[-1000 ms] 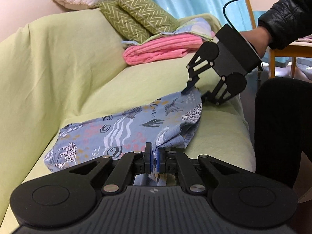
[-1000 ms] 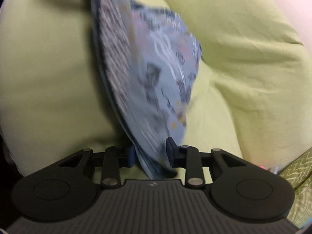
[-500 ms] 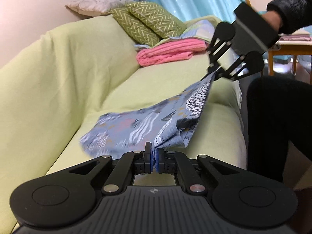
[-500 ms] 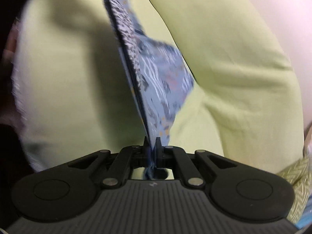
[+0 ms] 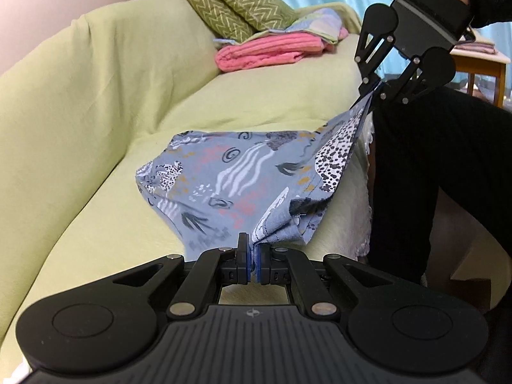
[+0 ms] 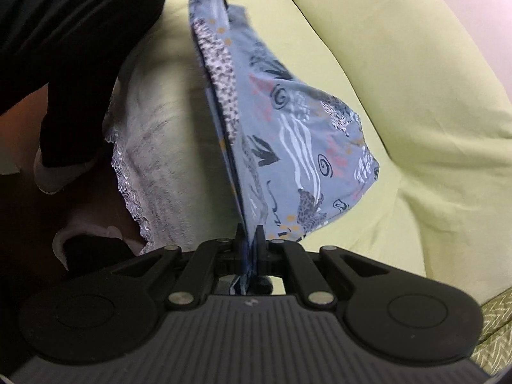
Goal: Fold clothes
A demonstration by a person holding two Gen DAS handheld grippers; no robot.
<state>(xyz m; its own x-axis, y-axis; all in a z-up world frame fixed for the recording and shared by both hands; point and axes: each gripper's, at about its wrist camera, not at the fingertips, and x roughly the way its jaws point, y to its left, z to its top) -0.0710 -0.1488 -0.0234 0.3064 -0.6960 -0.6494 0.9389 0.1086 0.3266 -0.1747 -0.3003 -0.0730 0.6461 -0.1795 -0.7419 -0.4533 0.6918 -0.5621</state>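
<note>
Green sofa [image 5: 96, 102] underneath, and the cloth [image 5: 249, 172] is stretched along its front edge: left gripper [image 5: 252, 264] clenched on the near corner, right gripper [image 5: 372, 91] clamped on the far one, higher up. Rest sags onto the seat.

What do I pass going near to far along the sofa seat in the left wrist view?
Left gripper clamped on the patterned blue garment → bare green sofa seat → folded pink towel → green zigzag cushions.
</note>
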